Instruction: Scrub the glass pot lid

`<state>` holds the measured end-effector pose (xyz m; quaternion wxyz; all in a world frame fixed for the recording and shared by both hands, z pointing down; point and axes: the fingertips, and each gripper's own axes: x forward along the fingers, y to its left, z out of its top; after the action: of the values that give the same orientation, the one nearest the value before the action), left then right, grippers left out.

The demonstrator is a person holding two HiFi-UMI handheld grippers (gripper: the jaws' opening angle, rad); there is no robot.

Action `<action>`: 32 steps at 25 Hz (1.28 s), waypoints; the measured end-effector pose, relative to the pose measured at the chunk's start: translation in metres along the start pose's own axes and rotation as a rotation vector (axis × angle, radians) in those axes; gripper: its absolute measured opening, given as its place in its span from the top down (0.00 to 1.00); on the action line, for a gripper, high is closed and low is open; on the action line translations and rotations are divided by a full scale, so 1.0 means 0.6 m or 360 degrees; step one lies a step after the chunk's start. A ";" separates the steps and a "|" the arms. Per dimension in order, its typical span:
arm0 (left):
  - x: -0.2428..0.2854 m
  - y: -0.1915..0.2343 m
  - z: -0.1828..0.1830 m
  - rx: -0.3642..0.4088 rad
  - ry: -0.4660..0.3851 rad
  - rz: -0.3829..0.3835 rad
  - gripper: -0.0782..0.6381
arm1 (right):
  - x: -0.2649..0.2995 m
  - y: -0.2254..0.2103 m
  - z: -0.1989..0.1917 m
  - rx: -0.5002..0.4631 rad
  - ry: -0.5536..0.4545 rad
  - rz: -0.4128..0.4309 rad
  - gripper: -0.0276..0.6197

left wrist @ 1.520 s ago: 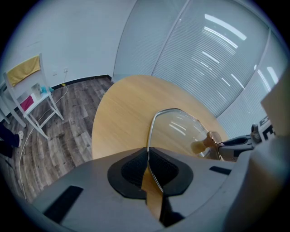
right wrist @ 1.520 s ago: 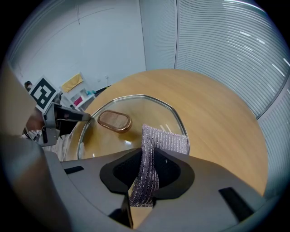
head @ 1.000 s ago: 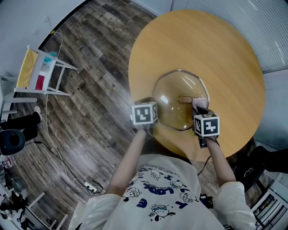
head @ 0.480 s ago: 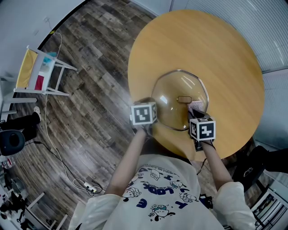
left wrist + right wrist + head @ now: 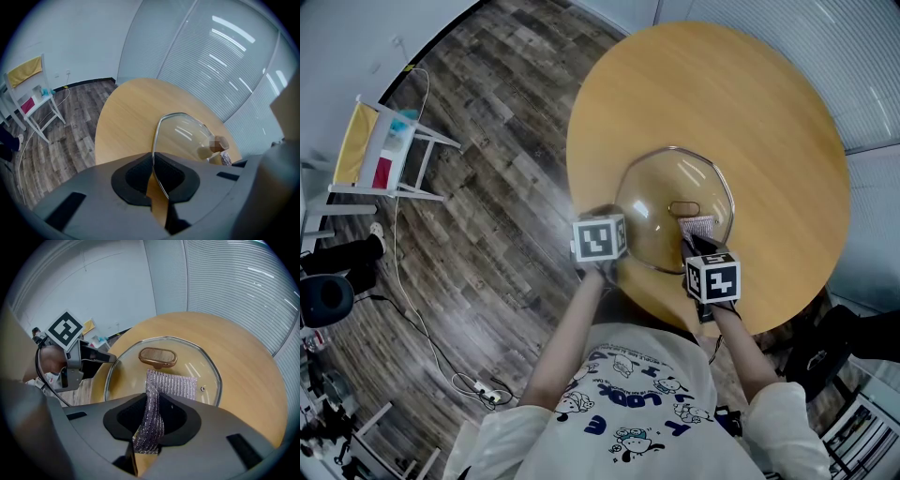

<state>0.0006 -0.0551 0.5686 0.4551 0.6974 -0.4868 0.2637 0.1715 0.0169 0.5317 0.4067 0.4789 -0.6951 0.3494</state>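
Glass lid, rim partly hidden, sits clamped in left tongs; right tongs pinch a scrubber.

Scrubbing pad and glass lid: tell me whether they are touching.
Touching. The right gripper view shows the scrubbing pad, held by the right gripper, lying flat on the glass lid just below its handle, with no gap.

Blue block letters on the person's white shirt spell "LOOK", upside down to the head camera. The finer print beside them is too small to read. The left cube and the right cube each carry a black-and-white square marker, a coded pattern without letters or numbers.
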 end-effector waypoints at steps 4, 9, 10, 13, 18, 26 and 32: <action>0.000 0.000 -0.001 0.0003 0.0003 -0.0002 0.85 | 0.001 0.012 -0.003 -0.0018 -0.0001 0.0013 0.82; 0.002 0.000 -0.002 0.0002 0.0000 -0.0003 0.85 | 0.005 0.025 -0.004 -0.0022 -0.0007 0.0030 0.82; 0.003 0.000 -0.002 0.0003 0.0000 -0.0004 0.85 | 0.006 0.028 -0.004 -0.0024 -0.0008 0.0035 0.82; 0.001 -0.001 -0.002 0.0004 0.0000 -0.0014 0.85 | 0.007 0.043 -0.005 -0.0049 -0.0010 0.0048 0.82; 0.002 -0.001 -0.003 0.0000 0.0002 -0.0021 0.85 | 0.011 0.062 -0.004 -0.0066 -0.0019 0.0072 0.82; 0.003 0.000 -0.004 -0.0007 0.0001 -0.0032 0.85 | 0.016 0.074 0.000 -0.0049 -0.0036 0.0085 0.82; 0.002 -0.002 -0.002 -0.0013 -0.0005 -0.0037 0.85 | 0.020 0.091 0.010 -0.0020 -0.0039 0.0125 0.82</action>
<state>0.0026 -0.0543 0.5698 0.4603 0.7014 -0.4805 0.2555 0.1157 0.0231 0.5345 0.3870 0.4528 -0.7206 0.3548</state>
